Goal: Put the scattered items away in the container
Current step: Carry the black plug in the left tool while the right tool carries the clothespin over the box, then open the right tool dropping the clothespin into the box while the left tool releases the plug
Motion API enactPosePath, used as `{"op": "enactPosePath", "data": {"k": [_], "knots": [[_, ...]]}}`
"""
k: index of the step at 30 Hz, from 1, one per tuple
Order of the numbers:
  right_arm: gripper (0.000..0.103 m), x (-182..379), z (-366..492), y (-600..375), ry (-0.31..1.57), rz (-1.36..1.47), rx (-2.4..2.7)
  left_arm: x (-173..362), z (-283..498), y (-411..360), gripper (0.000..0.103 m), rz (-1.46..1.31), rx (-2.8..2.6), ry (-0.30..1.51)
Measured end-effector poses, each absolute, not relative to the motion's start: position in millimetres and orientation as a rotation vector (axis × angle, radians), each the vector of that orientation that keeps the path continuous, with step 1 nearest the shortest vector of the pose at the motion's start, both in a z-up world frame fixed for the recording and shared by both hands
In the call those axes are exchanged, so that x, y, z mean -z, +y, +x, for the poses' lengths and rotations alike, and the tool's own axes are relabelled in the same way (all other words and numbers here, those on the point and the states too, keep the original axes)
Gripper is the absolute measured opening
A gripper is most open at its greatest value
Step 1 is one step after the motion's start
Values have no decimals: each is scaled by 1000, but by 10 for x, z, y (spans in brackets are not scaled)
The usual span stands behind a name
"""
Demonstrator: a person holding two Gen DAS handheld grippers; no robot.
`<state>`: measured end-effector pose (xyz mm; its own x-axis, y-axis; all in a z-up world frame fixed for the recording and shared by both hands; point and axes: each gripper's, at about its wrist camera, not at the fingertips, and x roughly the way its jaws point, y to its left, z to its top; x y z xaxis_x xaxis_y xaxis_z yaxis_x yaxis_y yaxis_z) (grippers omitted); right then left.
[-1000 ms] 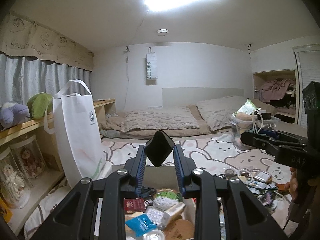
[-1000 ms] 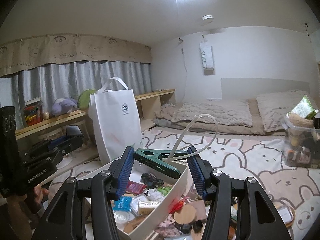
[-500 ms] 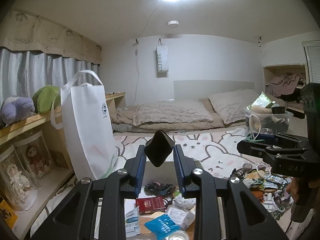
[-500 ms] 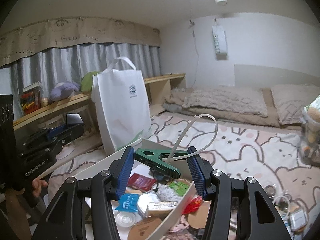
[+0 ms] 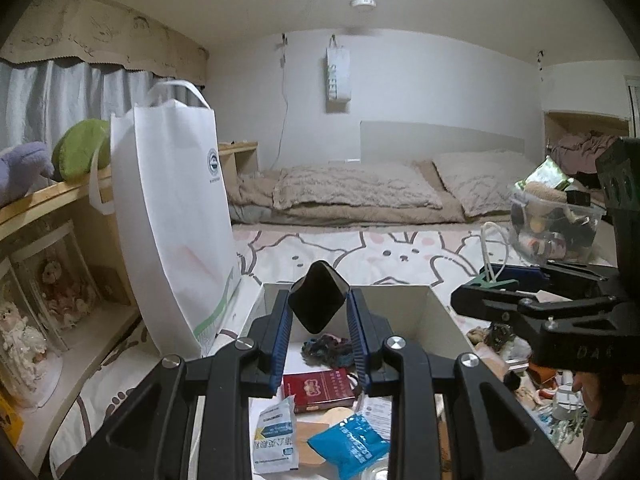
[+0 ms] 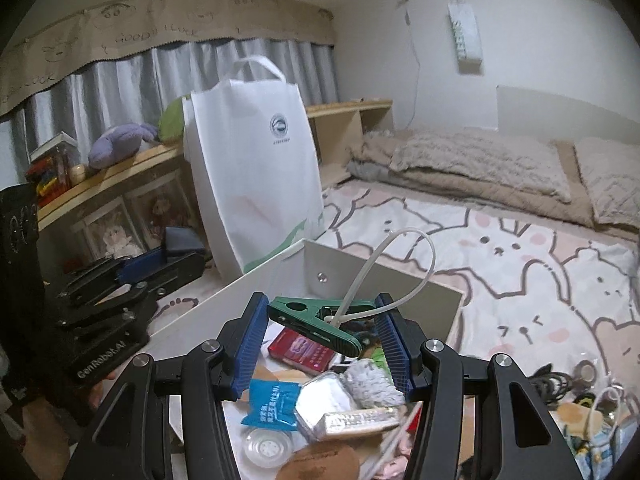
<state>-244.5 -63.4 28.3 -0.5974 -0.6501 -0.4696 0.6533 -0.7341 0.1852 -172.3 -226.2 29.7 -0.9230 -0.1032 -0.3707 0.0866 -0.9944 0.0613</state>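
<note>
Over the open white box (image 6: 436, 300) we hold two items: our left gripper (image 5: 319, 309) pinches a small black diamond-shaped case (image 5: 318, 302), our right gripper (image 6: 322, 322) clamps a green plastic clip (image 6: 316, 322) with its white cord. Packets already lie inside — more clutter (image 6: 576, 392) waits on the bunny-print mat (image 6: 520, 264), so we judge the job about halfway.
</note>
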Motion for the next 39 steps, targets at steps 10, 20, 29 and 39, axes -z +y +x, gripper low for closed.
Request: {"op": "enactPosePath", "data": {"k": [10,20,29,39], "knots": [[55,-57,-2911,-942,-21,843,2274,-189,-2128,-2356,28,693,2961,-67],[55,232,-3312,-1024,18,994,2287,-5,-2541,-2594,28,901,2921,37],[55,443,-3655,-1017,-74,1103,2182,98,-2778,-2710,28,1087,2919,156],[55,528,-3692,-1111,-73,1151,2157,220,-2956,-2728,28,1191,2836,87]]}}
